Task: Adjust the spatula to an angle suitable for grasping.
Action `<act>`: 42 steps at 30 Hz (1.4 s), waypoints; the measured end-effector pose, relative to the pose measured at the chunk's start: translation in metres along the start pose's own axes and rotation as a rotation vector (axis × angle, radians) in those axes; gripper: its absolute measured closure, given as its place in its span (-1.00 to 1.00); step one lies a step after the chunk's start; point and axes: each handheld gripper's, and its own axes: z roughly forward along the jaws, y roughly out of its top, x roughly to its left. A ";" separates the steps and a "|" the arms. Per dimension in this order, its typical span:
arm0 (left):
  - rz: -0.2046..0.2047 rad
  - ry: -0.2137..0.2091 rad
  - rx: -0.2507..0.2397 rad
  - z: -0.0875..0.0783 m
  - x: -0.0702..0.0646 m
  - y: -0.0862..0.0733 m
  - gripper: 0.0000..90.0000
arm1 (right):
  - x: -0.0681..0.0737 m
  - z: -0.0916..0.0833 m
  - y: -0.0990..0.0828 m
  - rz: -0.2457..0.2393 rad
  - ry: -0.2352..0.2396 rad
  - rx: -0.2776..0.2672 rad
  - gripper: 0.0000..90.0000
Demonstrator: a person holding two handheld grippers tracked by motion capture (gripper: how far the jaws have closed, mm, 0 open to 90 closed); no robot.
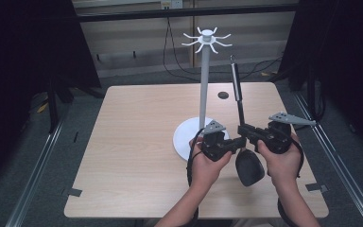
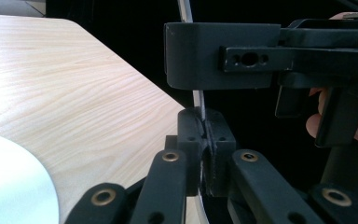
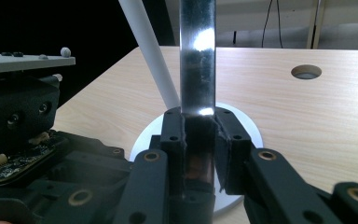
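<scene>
In the high view, a person's two hands hold a long kitchen ladle (image 1: 242,118) upright over the near right part of the wooden table (image 1: 137,142), its black bowl hanging low between the hands and its metal handle rising toward the hook end; just beside it to the left stands a white hanging rack (image 1: 204,80) with a round base and a crown of hooks at the top. The left claw (image 1: 228,147) and the right claw (image 1: 246,131) meet at the lower handle, one just under the other. In the left gripper view, the left claw's (image 2: 204,140) jaws are pinched tight on the thin edge of the ladle's shaft, with the right claw's body close above. In the right gripper view, the right claw (image 3: 199,140) clamps the flat, shiny handle (image 3: 197,56) squarely, the rack's pole and base behind it. The ladle looks stiff and fairly light, but bottom-heavy at the bowl, and the polished metal is likely slippery; a firm hold on the flat faces of the handle seems safest against twisting.
</scene>
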 end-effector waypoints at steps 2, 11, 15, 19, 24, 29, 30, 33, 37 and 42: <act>0.012 -0.003 0.003 -0.002 0.000 0.002 0.94 | 0.001 -0.001 0.001 0.007 -0.001 -0.008 0.69; 0.102 -0.002 0.023 -0.011 0.000 0.008 0.97 | 0.001 -0.002 0.001 0.037 0.061 -0.046 0.69; 0.162 -0.004 0.033 -0.015 0.002 0.008 0.97 | 0.000 -0.001 -0.001 0.033 0.100 -0.051 0.69; 0.212 -0.025 0.047 -0.021 0.006 0.008 0.97 | -0.001 -0.001 -0.002 0.035 0.144 -0.058 0.68; 0.258 -0.016 0.082 -0.025 0.009 0.007 0.97 | -0.002 -0.003 0.000 0.023 0.184 -0.072 0.46; 0.260 -0.047 0.064 -0.030 0.012 0.005 0.97 | -0.003 -0.005 0.003 -0.003 0.190 -0.053 0.38; 0.260 -0.047 0.064 -0.030 0.012 0.005 0.97 | -0.003 -0.005 0.003 -0.003 0.190 -0.053 0.38; 0.285 -0.065 0.071 -0.035 0.014 0.005 0.97 | -0.006 -0.005 0.001 -0.020 0.212 -0.047 0.30; 0.294 -0.070 0.082 -0.039 0.017 0.005 0.97 | -0.007 -0.004 -0.001 -0.046 0.240 -0.047 0.30; 0.296 -0.100 0.069 -0.043 0.021 0.003 0.97 | -0.008 0.001 -0.001 -0.056 0.277 -0.039 0.36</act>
